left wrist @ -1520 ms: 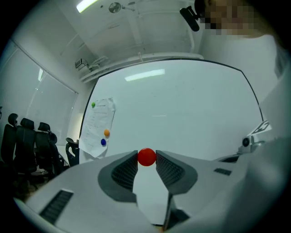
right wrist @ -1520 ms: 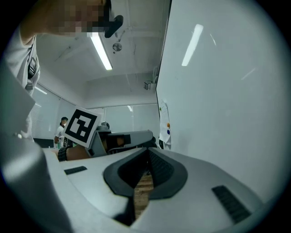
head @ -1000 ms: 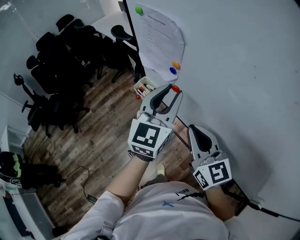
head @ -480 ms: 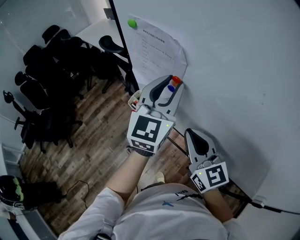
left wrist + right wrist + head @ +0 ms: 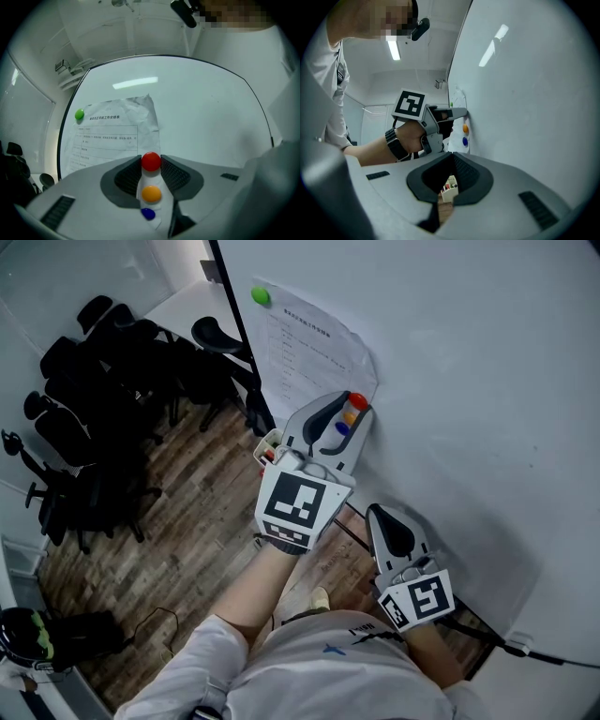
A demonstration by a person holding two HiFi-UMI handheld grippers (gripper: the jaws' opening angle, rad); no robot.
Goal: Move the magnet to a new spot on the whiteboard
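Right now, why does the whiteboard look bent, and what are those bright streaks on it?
Left gripper view: the wide-angle lens bows the whiteboard edge into an arc, and ceiling-light glare streaks it; the red magnet is sharp. Right gripper view: similar glare, dark corners. Head view: even light.

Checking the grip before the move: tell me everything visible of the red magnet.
The red magnet is a small, round, glossy dome, plastic by its look. The left gripper's jaws are shut on it at their tips. It is in line with the orange magnet and blue magnet on the paper; whether it touches the whiteboard cannot be told.
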